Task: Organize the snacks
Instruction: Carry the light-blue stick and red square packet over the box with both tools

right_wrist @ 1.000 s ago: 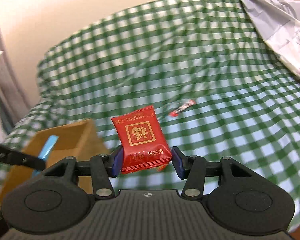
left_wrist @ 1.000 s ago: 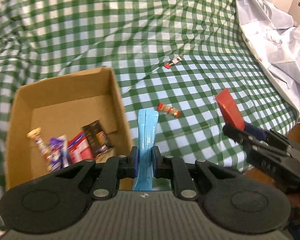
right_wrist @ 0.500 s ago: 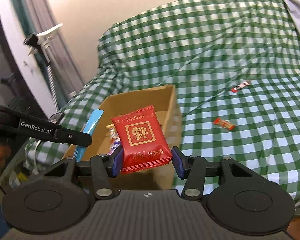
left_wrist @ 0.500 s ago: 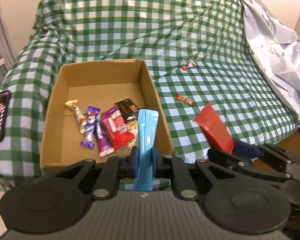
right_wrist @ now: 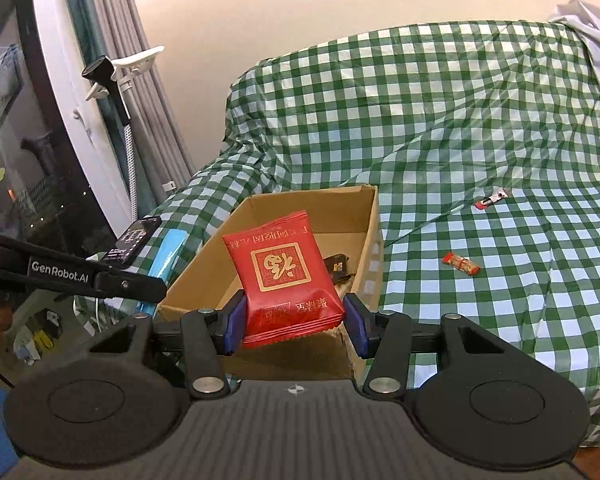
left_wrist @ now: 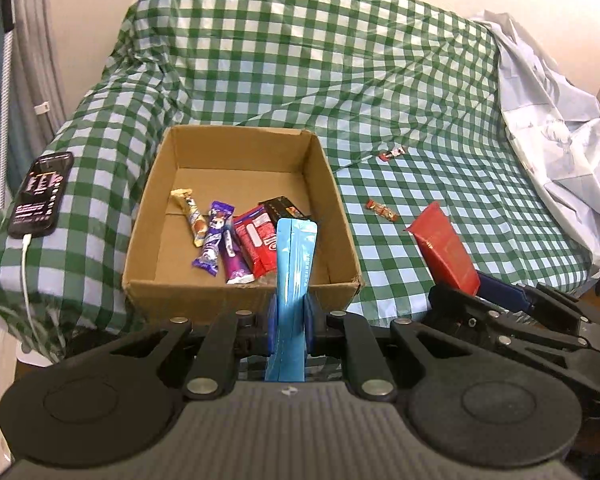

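Left wrist view: my left gripper (left_wrist: 290, 314) pinches a blue packet (left_wrist: 294, 264) edge-on, its fingers closed tight on it just before the near wall of the cardboard box (left_wrist: 236, 300). Inside the box lie several wrapped bars, among them a red wrapper (left_wrist: 256, 240) and a purple one (left_wrist: 220, 224). My right gripper (right_wrist: 294, 326) has its fingers clamped on the sides of a red packet (right_wrist: 286, 276), held upright at the box's near right corner. Two small sweets (left_wrist: 381, 210) (left_wrist: 391, 153) rest on the green checked cloth (left_wrist: 340, 60), well apart from the box. A phone (left_wrist: 40, 196), apparently plugged in, lies to the box's left.
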Demonstrator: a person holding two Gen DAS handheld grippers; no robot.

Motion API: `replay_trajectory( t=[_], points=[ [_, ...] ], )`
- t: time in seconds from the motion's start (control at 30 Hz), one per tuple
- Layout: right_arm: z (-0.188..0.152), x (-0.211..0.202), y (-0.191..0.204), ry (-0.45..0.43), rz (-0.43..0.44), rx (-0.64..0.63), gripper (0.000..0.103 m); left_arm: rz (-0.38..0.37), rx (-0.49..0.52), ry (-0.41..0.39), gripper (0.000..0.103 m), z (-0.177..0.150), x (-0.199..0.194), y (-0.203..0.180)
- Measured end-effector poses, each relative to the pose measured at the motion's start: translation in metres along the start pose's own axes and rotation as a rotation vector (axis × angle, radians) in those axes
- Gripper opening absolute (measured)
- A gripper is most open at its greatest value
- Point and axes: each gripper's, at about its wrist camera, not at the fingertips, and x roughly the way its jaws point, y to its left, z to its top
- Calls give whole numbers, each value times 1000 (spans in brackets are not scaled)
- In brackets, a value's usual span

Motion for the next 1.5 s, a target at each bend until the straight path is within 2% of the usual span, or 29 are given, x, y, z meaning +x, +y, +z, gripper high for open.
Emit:
replay_trajectory(
  t=[0.47,1.5],
  points=[
    [-2,-1,14,5,-17,-24,53,14,-15,-3,15,-4,-2,14],
    [2,53,-1,115,-24,5,53,27,-46,84,15,23,58,40]
  ],
)
